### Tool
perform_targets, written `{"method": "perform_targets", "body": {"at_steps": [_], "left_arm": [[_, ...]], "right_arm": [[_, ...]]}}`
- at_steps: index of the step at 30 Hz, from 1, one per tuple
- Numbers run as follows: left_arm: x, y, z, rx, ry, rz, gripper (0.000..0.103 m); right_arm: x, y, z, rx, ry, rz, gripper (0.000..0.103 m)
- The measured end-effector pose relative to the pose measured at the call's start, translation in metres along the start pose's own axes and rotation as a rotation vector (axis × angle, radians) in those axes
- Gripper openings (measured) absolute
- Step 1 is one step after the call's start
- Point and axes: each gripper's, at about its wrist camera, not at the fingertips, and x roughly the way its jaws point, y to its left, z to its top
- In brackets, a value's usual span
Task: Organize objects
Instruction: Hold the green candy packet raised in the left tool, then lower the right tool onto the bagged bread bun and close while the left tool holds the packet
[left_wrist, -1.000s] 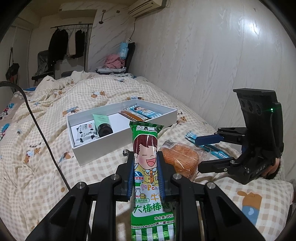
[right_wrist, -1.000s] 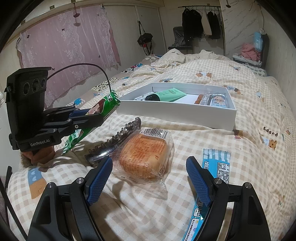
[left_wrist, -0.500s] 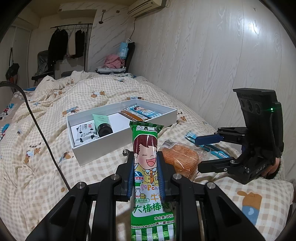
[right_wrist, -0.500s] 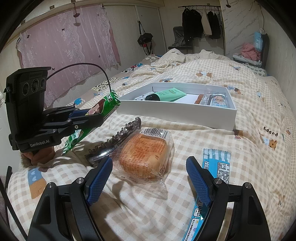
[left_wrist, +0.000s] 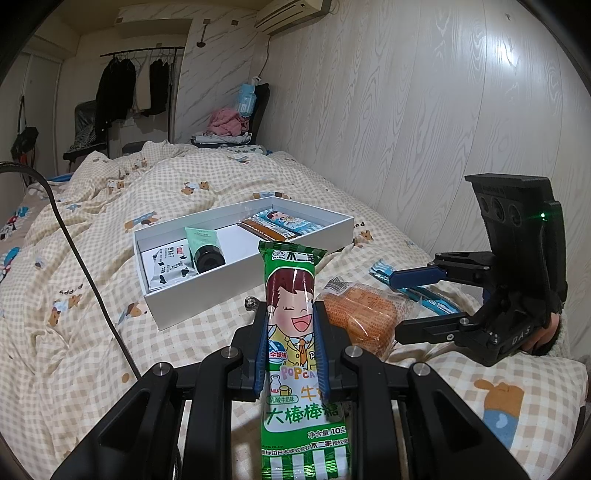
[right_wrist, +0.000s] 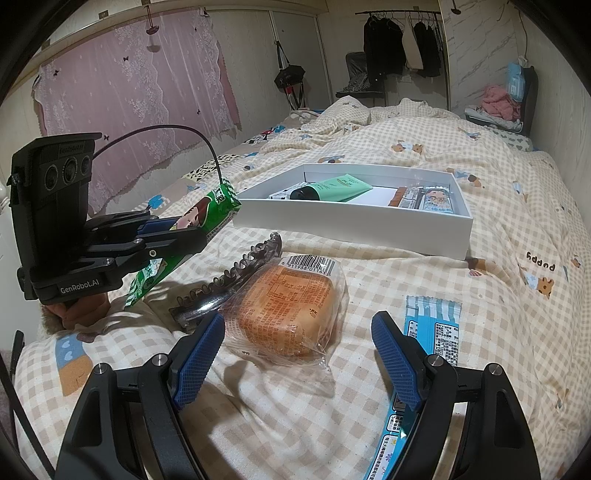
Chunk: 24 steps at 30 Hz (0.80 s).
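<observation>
Your left gripper (left_wrist: 290, 345) is pinching the green candy packet (left_wrist: 295, 317) upright between its fingers, while your right gripper (right_wrist: 295, 373) is holding its fingers spread around the wrapped bread (right_wrist: 286, 306) at 12 o'clock on the bed (right_wrist: 498, 280).

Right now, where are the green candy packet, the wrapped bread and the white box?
green candy packet (left_wrist: 291, 295), left wrist view, printed face.
wrapped bread (right_wrist: 286, 306), right wrist view, top.
white box (right_wrist: 351, 221), right wrist view, near wall.
</observation>
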Motion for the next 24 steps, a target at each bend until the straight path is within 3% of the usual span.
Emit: {"method": "perform_targets", "body": {"at_steps": [20, 24], "left_arm": [[-0.001, 0.000, 0.000, 0.002, 0.000, 0.001, 0.024], [-0.002, 0.001, 0.000, 0.000, -0.001, 0.005, 0.024]], "right_arm": [[0.000, 0.000, 0.001, 0.002, -0.003, 0.002, 0.083], [-0.019, 0.000, 0.008, -0.008, -0.037, 0.026, 0.083]]}}
